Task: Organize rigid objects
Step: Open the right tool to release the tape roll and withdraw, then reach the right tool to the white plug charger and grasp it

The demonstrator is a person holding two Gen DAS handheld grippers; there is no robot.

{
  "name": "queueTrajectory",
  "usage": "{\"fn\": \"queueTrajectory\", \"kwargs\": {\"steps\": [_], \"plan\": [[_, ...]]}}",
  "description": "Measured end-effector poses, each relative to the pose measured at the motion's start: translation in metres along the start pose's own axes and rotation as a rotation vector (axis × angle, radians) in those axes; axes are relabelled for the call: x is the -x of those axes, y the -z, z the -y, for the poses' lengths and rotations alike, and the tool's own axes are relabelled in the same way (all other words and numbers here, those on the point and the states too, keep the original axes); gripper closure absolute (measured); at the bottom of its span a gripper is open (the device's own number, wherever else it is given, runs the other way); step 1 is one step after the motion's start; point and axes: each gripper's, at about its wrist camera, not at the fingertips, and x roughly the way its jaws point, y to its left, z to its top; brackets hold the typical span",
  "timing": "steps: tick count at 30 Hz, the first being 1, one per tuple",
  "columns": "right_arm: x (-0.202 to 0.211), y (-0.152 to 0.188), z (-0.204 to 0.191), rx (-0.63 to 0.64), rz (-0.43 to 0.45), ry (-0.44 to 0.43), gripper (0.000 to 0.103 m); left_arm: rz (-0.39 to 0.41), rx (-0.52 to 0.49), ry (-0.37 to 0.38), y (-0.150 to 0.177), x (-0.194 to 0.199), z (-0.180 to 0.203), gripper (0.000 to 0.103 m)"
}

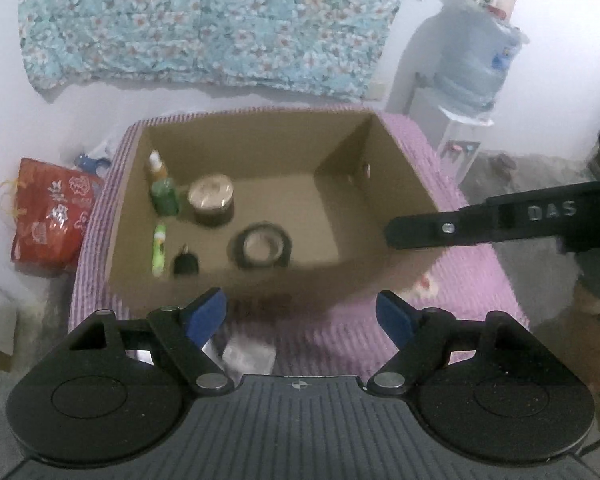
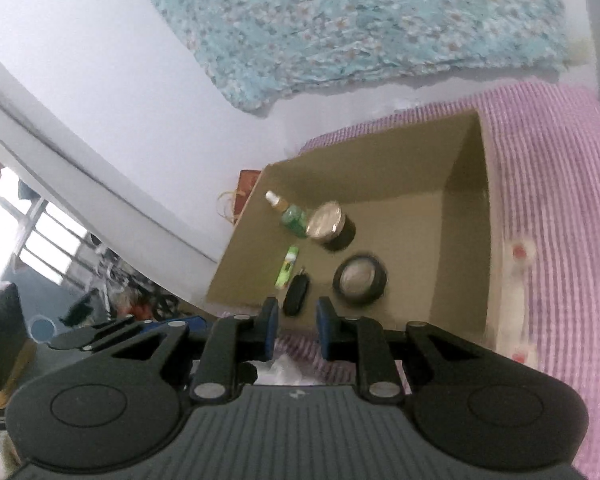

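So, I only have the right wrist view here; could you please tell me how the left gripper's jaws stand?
Observer: The left gripper is wide open, with nothing between its blue pads. It is on the near side of the cardboard box.
Operator: Thank you. Is anything standing beyond the right side of the box, please?
Observer: Yes, a white dispenser stands against the wall there, with a large blue water bottle upside down on top of it.
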Motion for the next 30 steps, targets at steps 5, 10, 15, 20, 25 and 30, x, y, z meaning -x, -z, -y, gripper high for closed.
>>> {"fn": "queueTrajectory", "kwargs": {"steps": [5,10,15,20,25,30], "plan": [[-0.015,0.044,0.008,-0.119,-0.017,-0.002,0.076,-0.035,-0.007,0.034,0.029,-0.007,-0.004,0.02],[-0.033,0.065,0.009,-0.165,-0.049,0.036,0.076,-0.033,-0.04,0.027,0.047,-0.018,-0.001,0.021],[-0.043,0.069,0.005,-0.154,-0.075,0.044,0.076,-0.025,-0.051,-0.004,0.056,-0.03,0.001,0.021],[-0.055,0.068,0.006,-0.139,-0.102,0.047,0.076,-0.026,-0.058,-0.04,0.064,-0.043,0.001,0.023],[-0.071,0.067,0.009,-0.141,-0.134,0.038,0.076,-0.035,-0.071,-0.056,0.071,-0.055,0.001,0.027],[-0.087,0.066,0.013,-0.145,-0.165,0.038,0.075,-0.04,-0.082,-0.063,0.079,-0.063,0.003,0.032]]}}
